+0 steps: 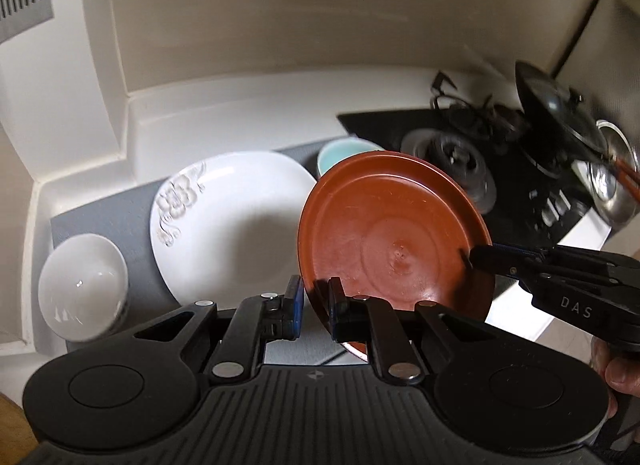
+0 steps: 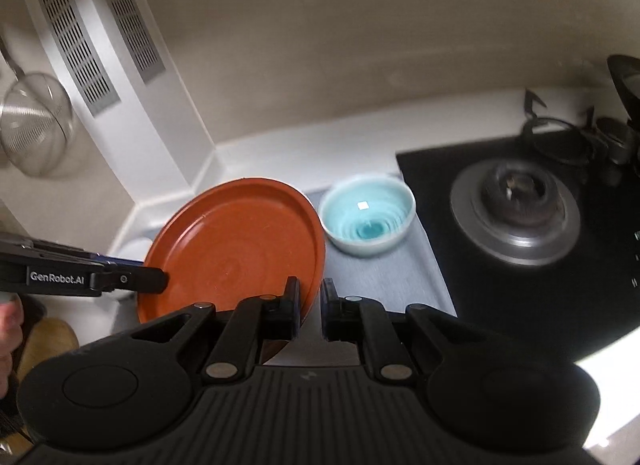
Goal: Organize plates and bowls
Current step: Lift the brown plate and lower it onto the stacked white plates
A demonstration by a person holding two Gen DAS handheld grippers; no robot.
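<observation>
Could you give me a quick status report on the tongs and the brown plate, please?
Left tongs and right tongs both pinching brown plate, lifted and tilted. White plate, teal bowl on mat below.

Beige wall [image 2: 320, 45] behind a white counter [image 1: 240, 105], black gas hob [image 2: 500, 265] to the right, slotted vent panel [image 2: 76, 45] upper left, soft daylight

Grey mat [image 1: 100, 217] on white counter [image 1: 240, 113]

White bowl [image 1: 83, 287] blurred — pot lid [image 1: 560, 113] smeared, strainer [image 2: 34, 125] edge-cut.
</observation>
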